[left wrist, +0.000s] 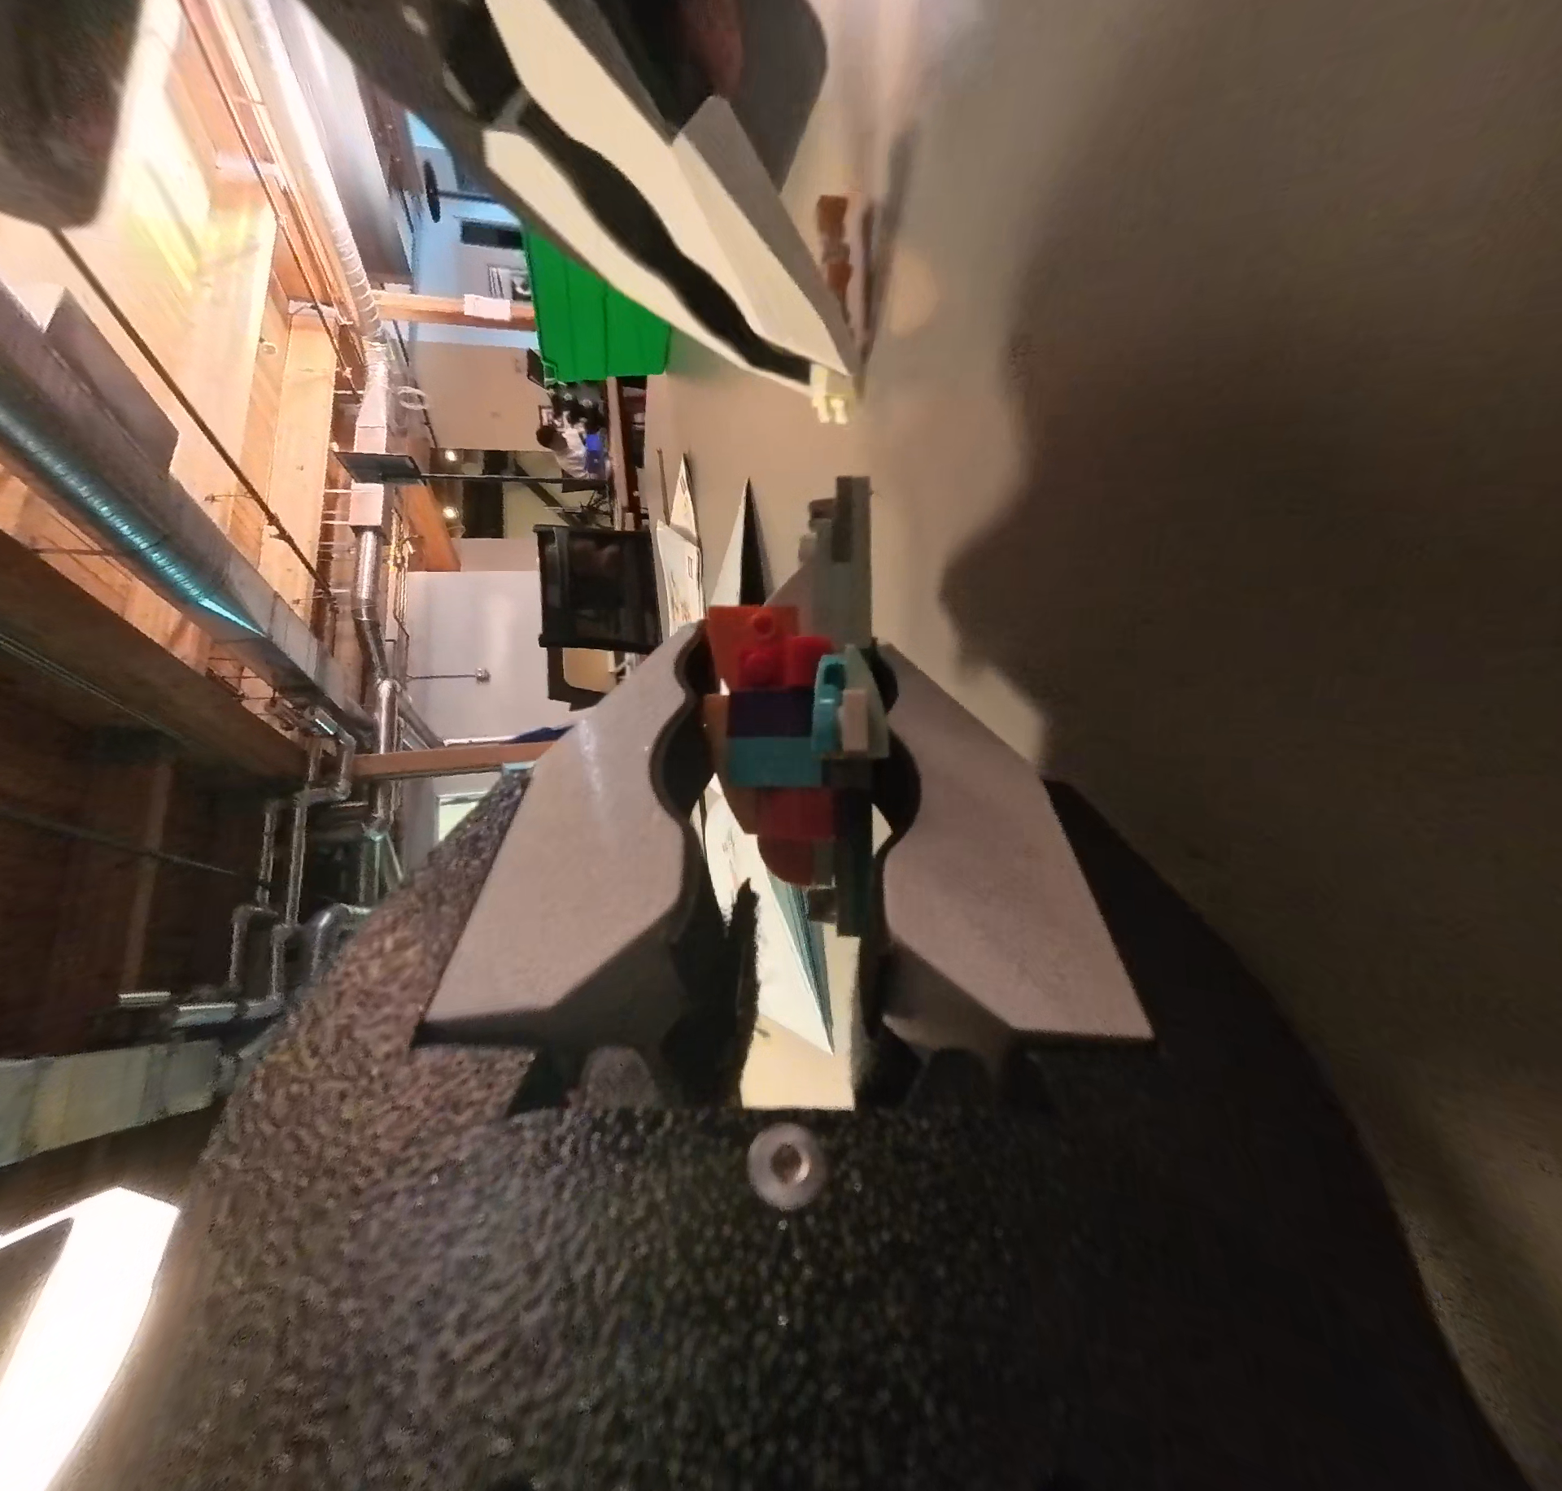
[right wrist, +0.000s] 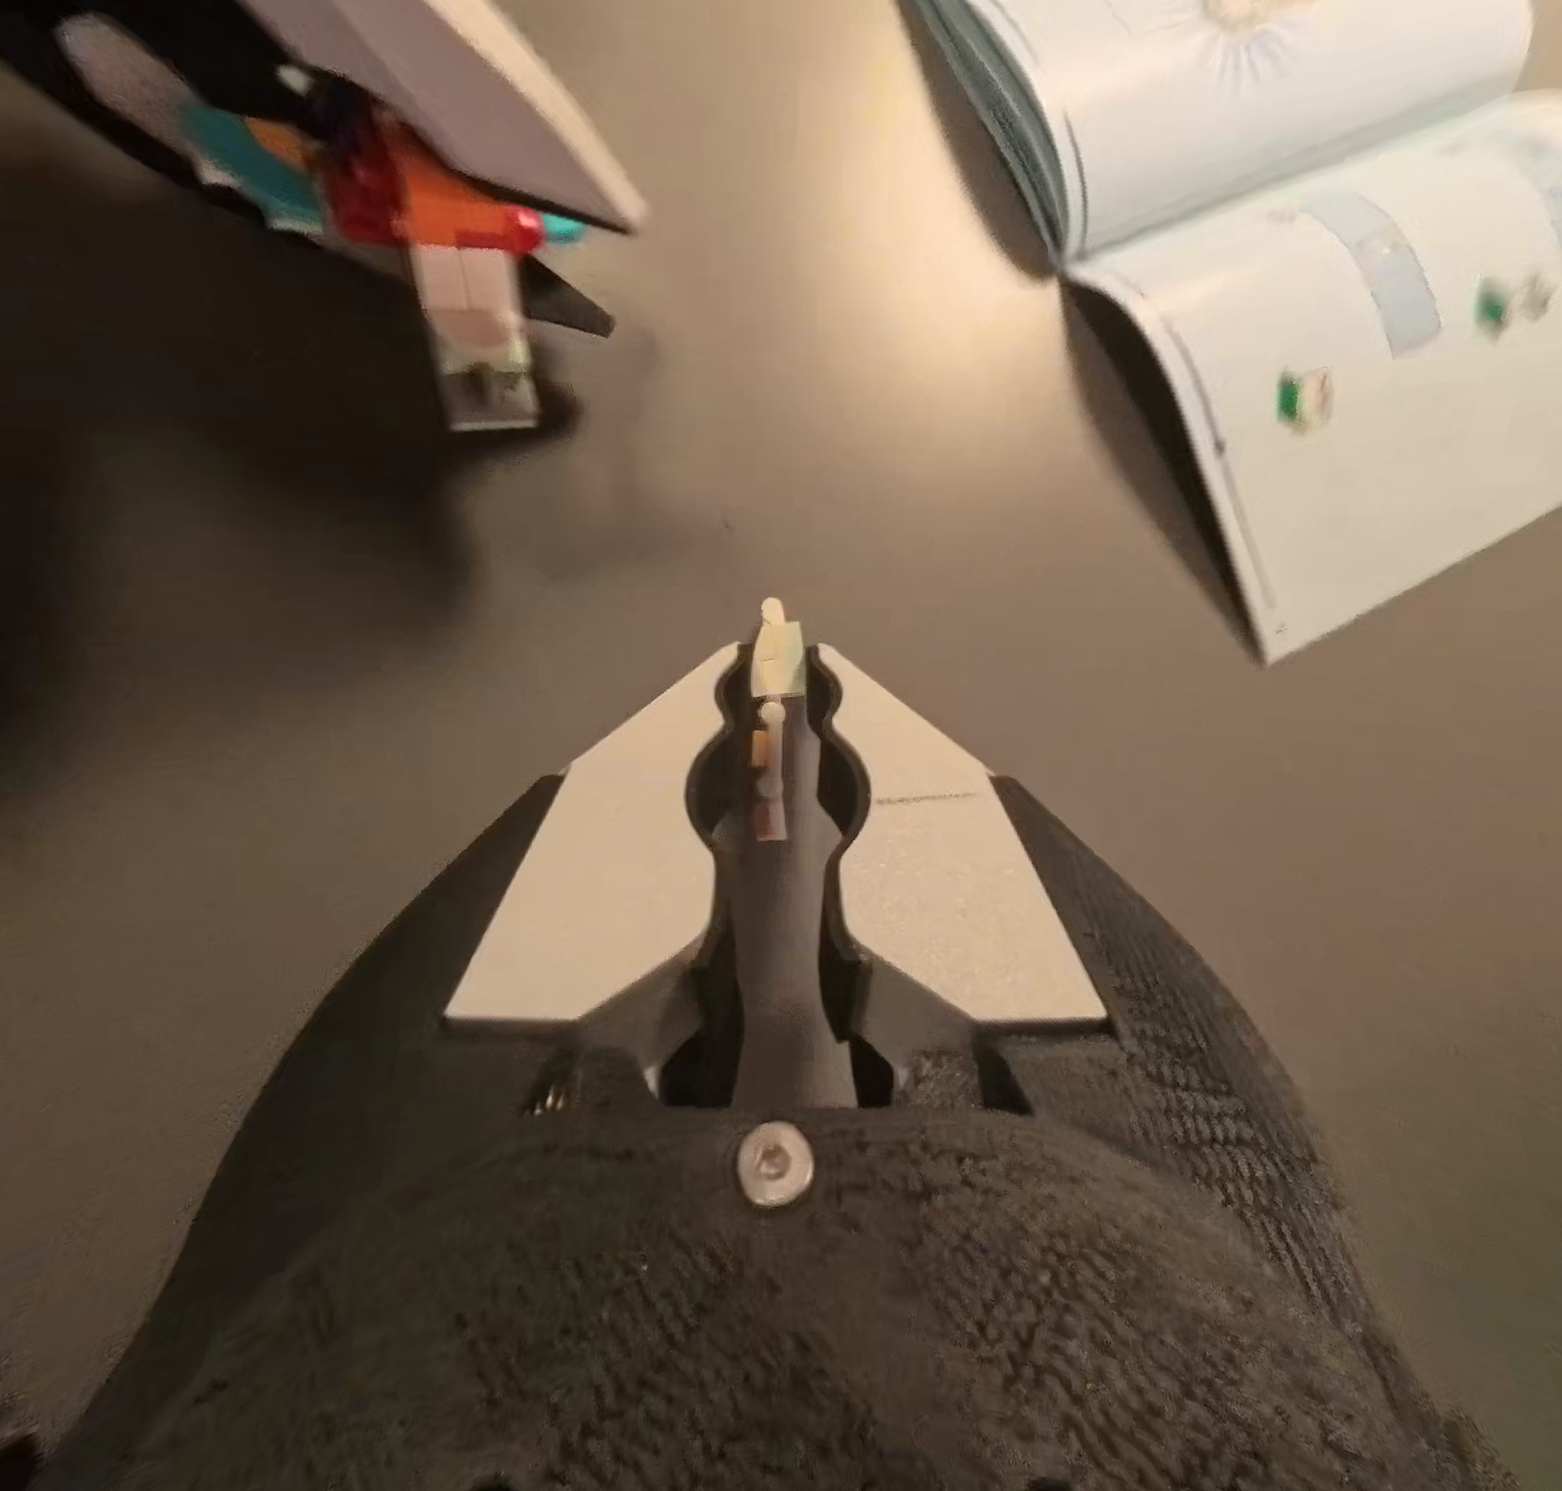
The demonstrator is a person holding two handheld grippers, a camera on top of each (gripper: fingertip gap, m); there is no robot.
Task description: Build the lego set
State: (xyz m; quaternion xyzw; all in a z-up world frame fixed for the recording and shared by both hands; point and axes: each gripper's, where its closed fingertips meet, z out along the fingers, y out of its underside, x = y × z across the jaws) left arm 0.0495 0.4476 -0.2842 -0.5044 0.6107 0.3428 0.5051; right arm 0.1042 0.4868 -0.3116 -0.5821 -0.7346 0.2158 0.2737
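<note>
My left gripper (left wrist: 790, 648) is shut on a partly built lego model (left wrist: 786, 740) of red, orange, purple, teal and grey bricks, held on its side just above the table (left wrist: 1268, 521). It also shows at the upper left of the right wrist view, where the left gripper (right wrist: 613, 271) holds the model (right wrist: 423, 200), blurred. My right gripper (right wrist: 779, 652) is shut on a small cream lego piece (right wrist: 776, 639) and hovers over the table (right wrist: 803, 436), apart from the model. The right gripper (left wrist: 832, 390) also shows at the top of the left wrist view.
An open instruction booklet (right wrist: 1268, 183) lies at the upper right of the table. A few brown loose pieces (left wrist: 837, 250) lie on the table beyond the right gripper. A black box (left wrist: 596, 588) and papers stand further off. My right fingertips sit around 8 centimetres from my left ones.
</note>
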